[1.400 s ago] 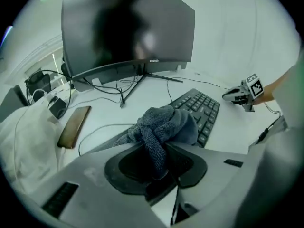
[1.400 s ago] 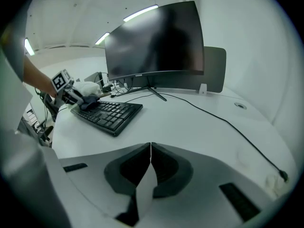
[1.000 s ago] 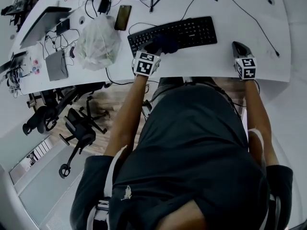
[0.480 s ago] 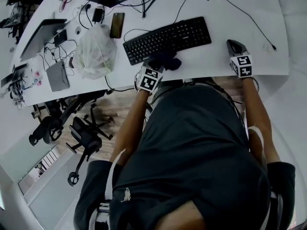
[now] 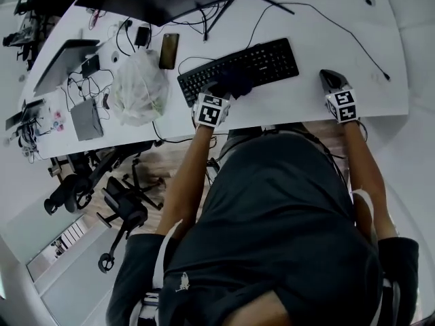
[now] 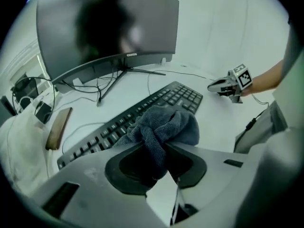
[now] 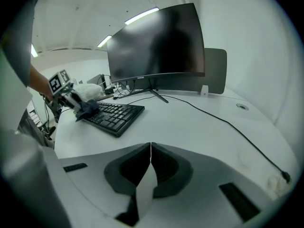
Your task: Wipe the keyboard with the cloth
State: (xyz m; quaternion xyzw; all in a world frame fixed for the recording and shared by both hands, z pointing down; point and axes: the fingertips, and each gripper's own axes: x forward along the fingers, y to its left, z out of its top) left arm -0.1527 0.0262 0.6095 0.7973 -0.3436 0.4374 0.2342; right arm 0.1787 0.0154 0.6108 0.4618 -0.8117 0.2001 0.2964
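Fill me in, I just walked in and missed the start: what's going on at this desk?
A person is wiping a black keyboard. The left gripper is shut on a dark cloth, bunched against the keys near the keyboard's front edge. The right gripper is shut and empty, off to the keyboard's right above the white desk.

Three cameras on one bench
Head view looks steeply down; both gripper views skim low and near; all share the keyboard.
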